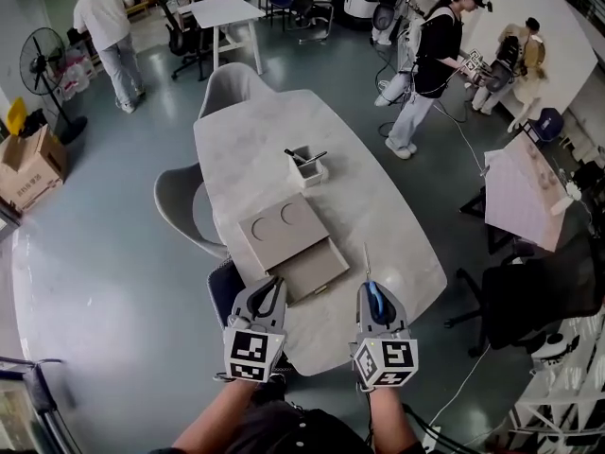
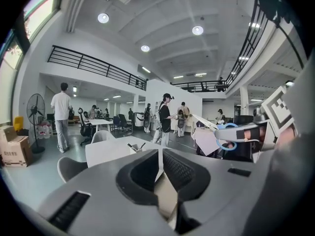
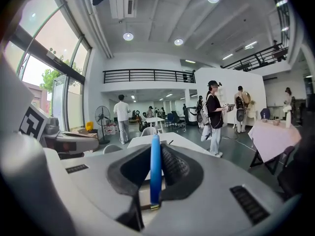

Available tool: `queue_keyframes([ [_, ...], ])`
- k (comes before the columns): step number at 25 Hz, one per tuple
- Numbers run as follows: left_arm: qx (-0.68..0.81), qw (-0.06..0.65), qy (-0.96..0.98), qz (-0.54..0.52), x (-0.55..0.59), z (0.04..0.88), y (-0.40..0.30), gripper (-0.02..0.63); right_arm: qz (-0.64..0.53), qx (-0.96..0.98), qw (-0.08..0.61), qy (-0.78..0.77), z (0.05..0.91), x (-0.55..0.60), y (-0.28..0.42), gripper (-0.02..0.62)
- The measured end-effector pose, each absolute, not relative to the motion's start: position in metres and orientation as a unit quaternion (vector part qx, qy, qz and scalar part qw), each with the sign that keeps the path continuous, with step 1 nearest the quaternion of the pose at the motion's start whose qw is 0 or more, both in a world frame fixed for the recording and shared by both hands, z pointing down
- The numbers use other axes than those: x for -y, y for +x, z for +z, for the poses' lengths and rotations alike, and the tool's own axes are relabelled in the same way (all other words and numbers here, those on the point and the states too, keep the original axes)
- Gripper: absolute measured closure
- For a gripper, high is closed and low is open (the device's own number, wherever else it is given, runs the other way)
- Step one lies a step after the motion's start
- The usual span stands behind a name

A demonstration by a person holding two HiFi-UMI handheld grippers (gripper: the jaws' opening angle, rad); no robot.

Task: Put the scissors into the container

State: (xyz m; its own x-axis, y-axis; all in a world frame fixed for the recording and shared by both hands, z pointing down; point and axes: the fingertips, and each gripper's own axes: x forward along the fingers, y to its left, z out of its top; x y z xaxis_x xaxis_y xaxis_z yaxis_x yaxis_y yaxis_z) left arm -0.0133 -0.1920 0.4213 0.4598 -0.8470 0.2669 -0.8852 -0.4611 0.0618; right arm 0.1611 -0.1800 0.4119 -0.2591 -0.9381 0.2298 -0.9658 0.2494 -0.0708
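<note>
Right gripper [image 1: 373, 291] fingers pinch the blue-handled scissors [image 1: 375, 302], blades pointing to 12 o'clock over the surface [image 1: 378, 206]. Left gripper [image 1: 267, 294] fingers are pressed together. The container [image 1: 307, 170] sits at 11 o'clock, well apart.

Ahead of the right gripper [image 1: 374, 299] the bench [image 1: 388, 218] lay bare all the way to the container [image 1: 306, 170] — an open lane along the right of the flat grey box [image 1: 286, 236]. That box sat directly before the left gripper [image 1: 267, 293]; a chair [image 1: 180, 201] stood against the bench's left edge. Pens [image 1: 295, 156] leaned out of the container.
</note>
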Motion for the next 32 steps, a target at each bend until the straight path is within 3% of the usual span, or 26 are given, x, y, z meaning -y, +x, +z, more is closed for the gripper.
queue_keyframes([
  [21,0.525,0.138,0.833,0.106,0.254,0.451,-0.011,0.569,0.098,0.822,0.115,0.549,0.439,0.262,0.15,0.554],
  [32,0.564,0.181,0.798,0.112,0.247,0.483,-0.002,0.569,0.009,0.901,0.23,0.367,0.496,0.282,0.114,0.554],
])
